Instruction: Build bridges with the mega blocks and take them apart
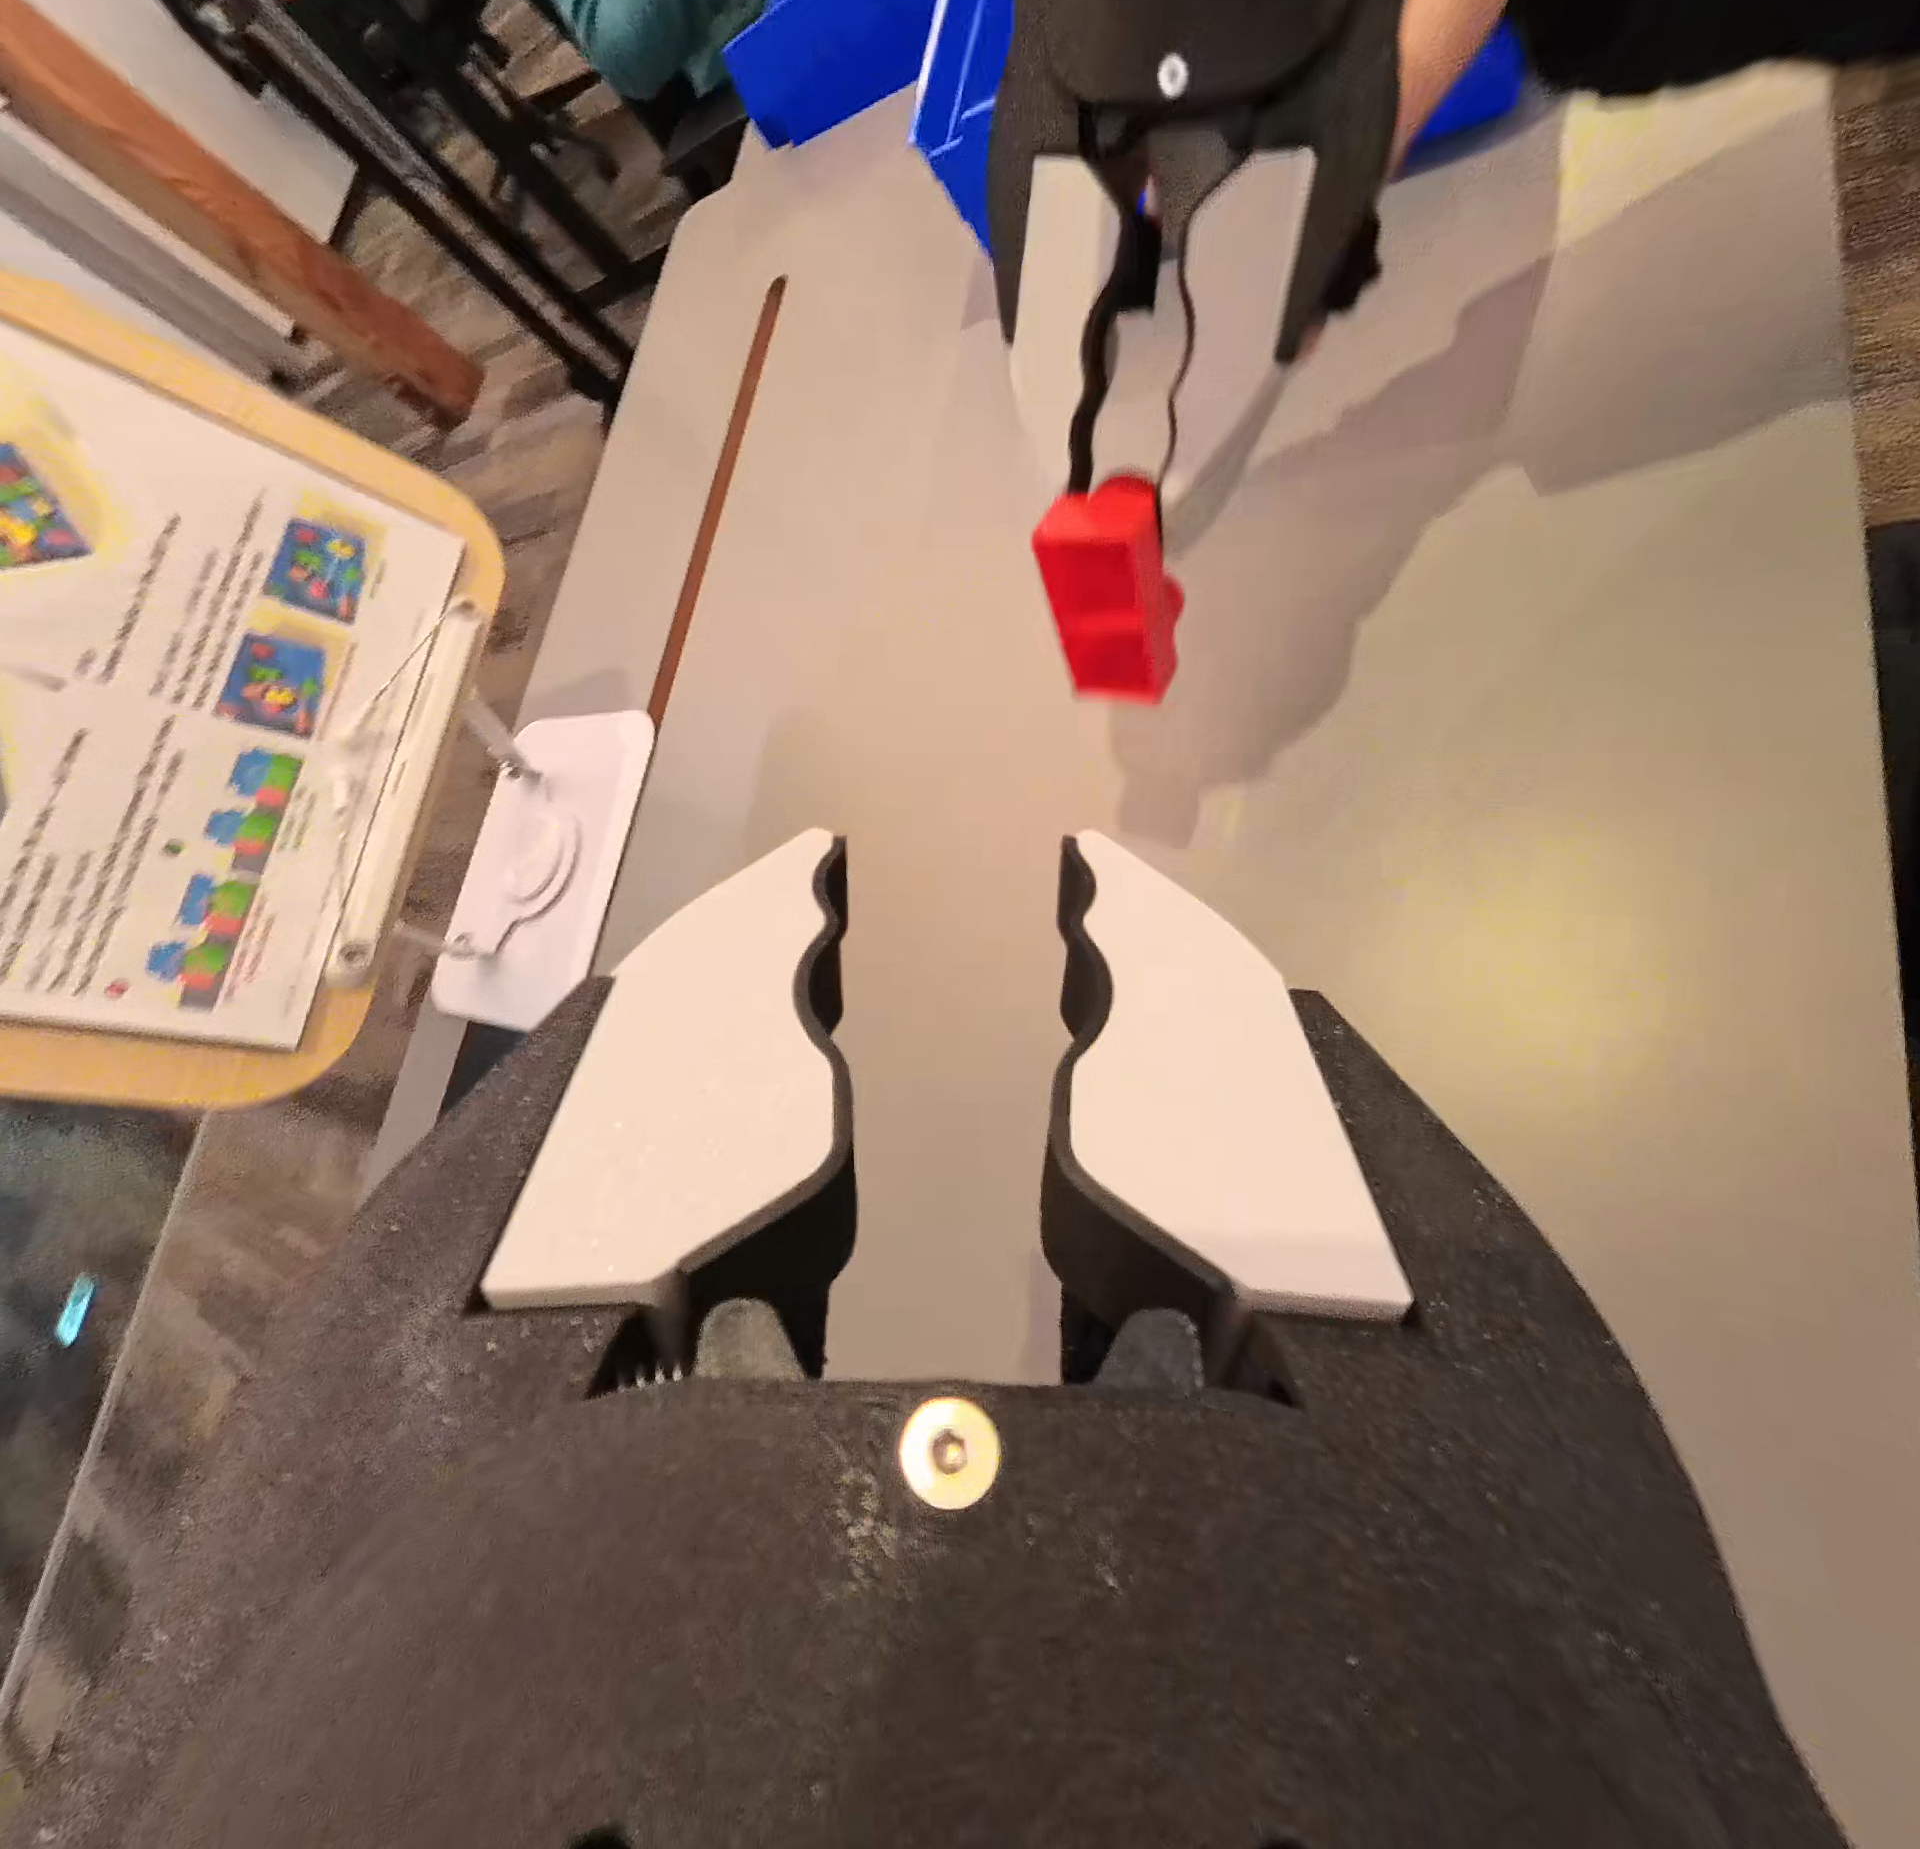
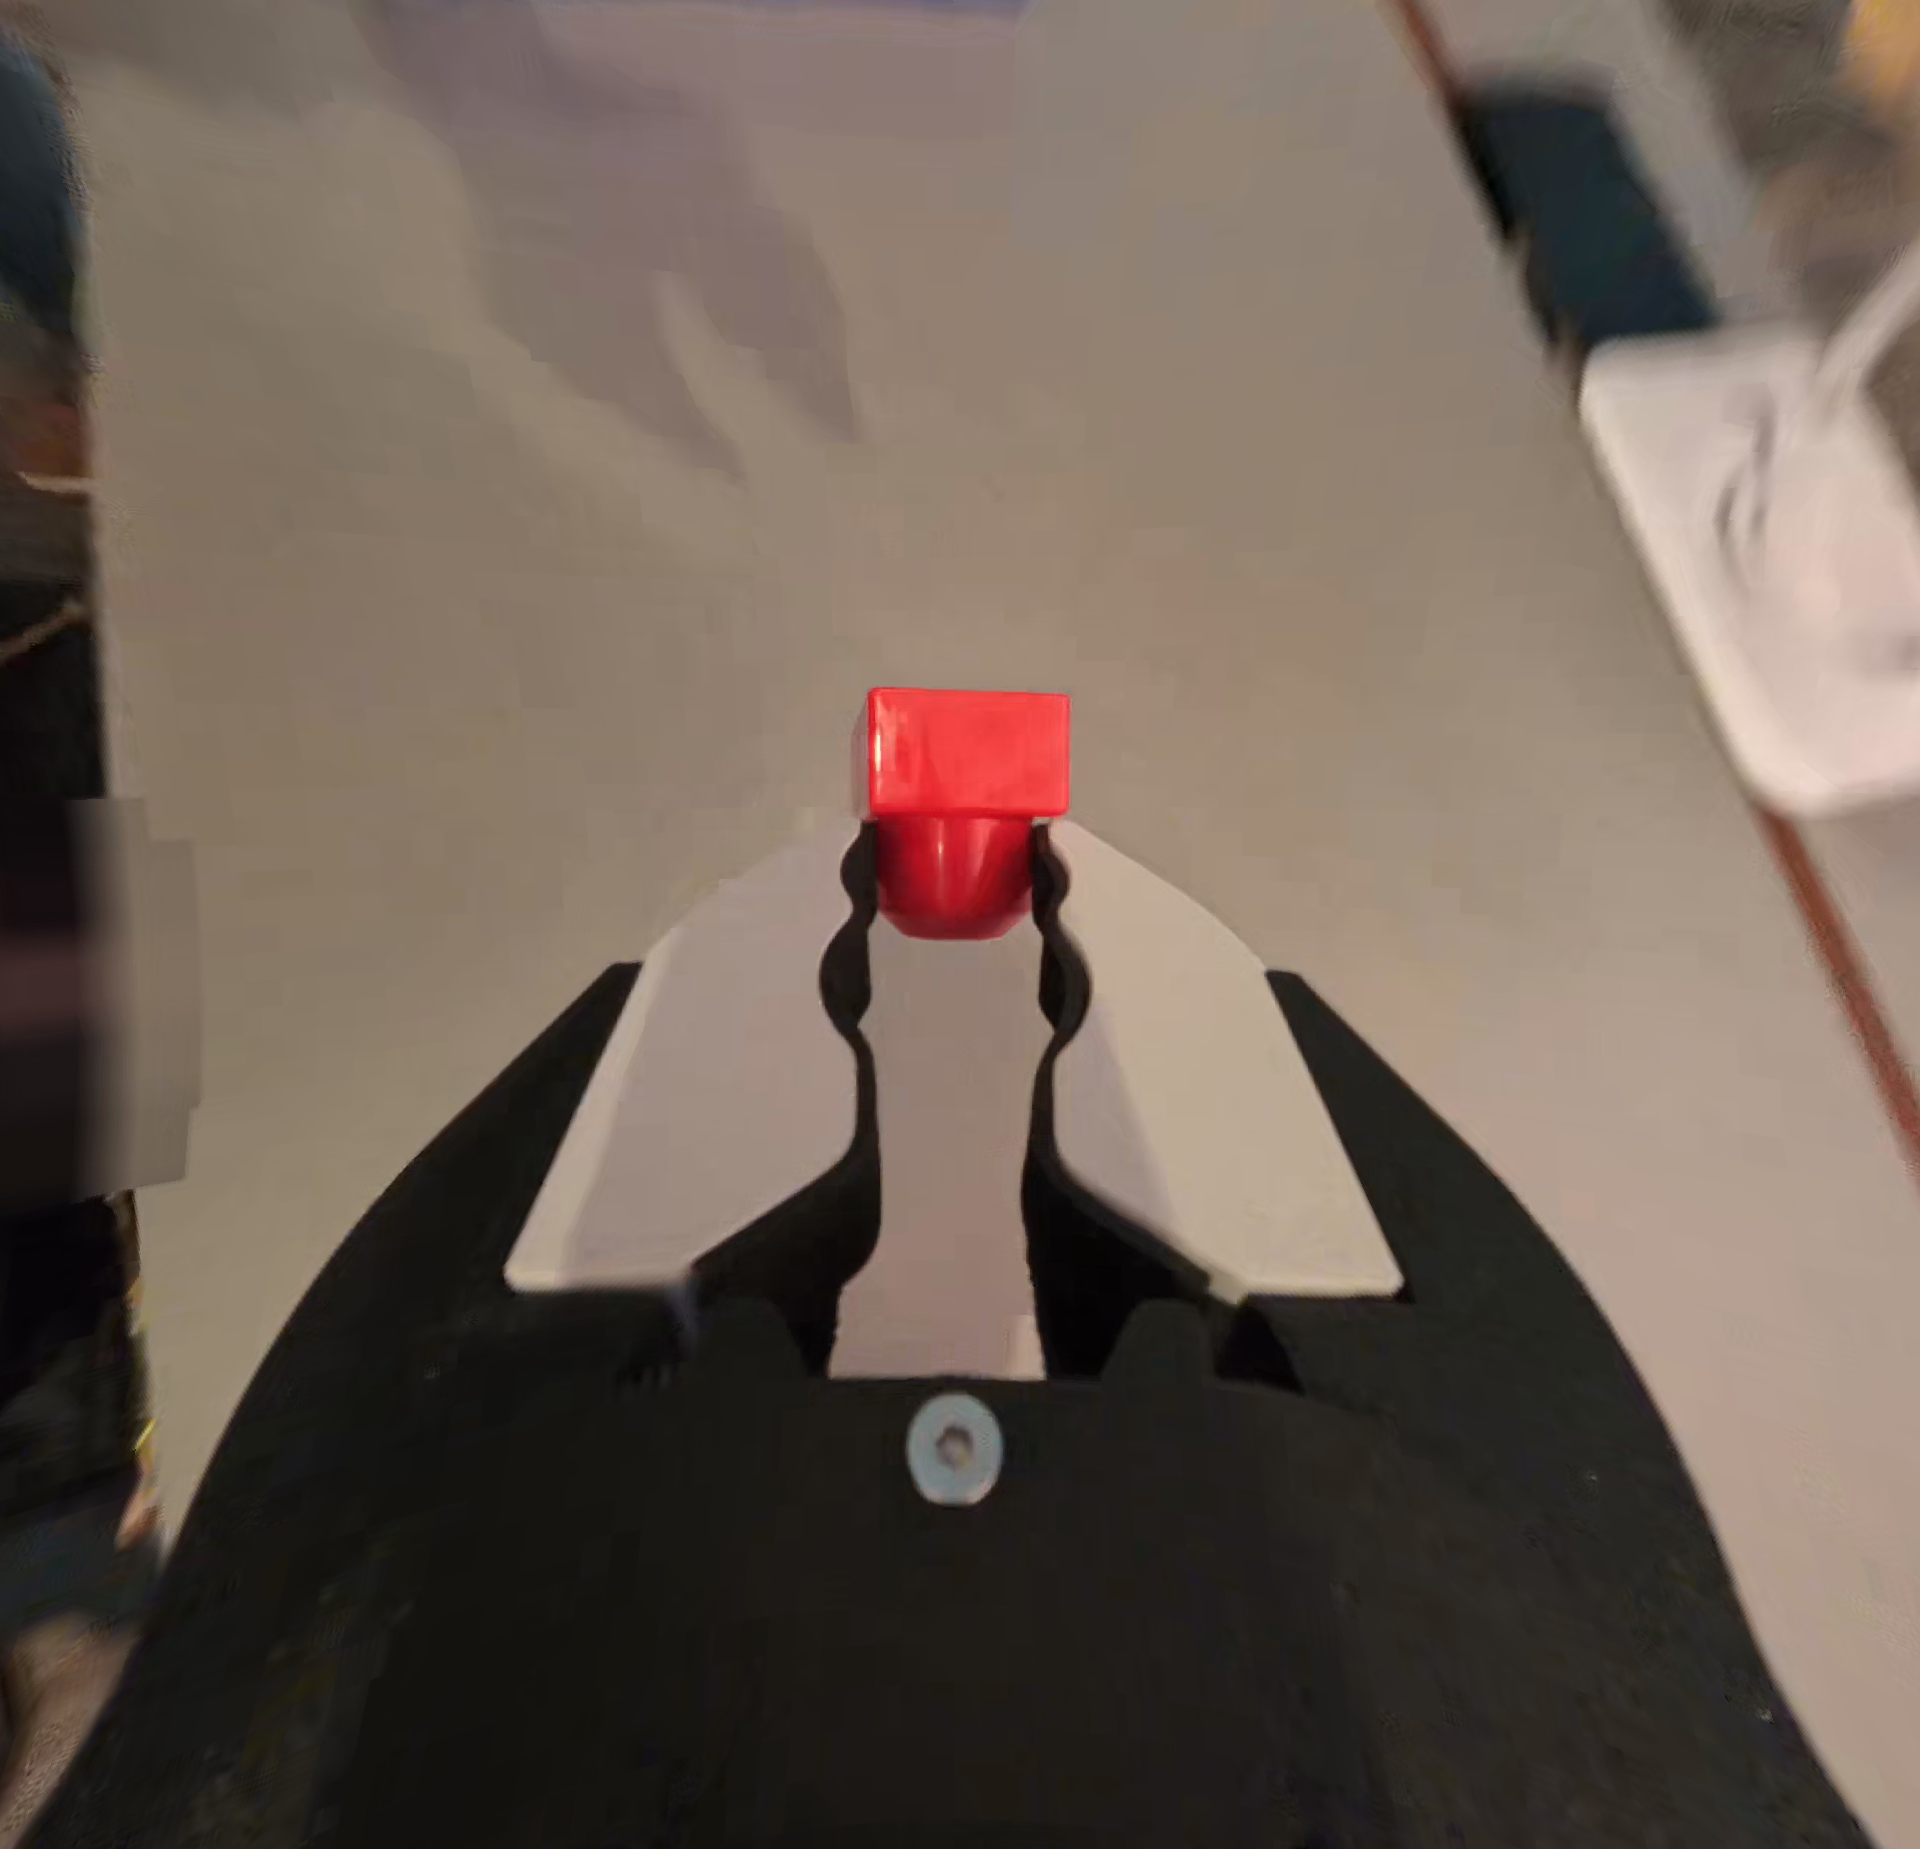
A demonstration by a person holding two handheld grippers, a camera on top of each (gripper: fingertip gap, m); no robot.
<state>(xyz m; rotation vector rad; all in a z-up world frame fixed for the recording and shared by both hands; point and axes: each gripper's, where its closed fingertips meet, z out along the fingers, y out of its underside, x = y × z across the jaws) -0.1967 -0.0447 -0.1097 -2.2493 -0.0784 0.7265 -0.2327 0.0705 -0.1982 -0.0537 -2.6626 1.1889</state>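
My right gripper (image 2: 951, 843) is shut on a red mega block (image 2: 966, 755), pinching one of its studs between the fingertips. It holds the block in the air above the grey table (image 2: 623, 552). In the left wrist view the same red block (image 1: 1112, 594) hangs from the right gripper (image 1: 1127, 480), which reaches in from the far side. My left gripper (image 1: 951, 854) is open and empty, low over the table, a short way in front of the red block. No other blocks show.
Blue bins (image 1: 831, 43) stand at the table's far end. A wooden clipboard with a picture sheet (image 1: 208, 719) sits left on a white stand (image 1: 551, 864). The stand also shows in the right wrist view (image 2: 1766, 573). A thin brown slot (image 1: 717, 511) runs along the table. The tips of one gripper are about 15 centimetres away from the tips of the other.
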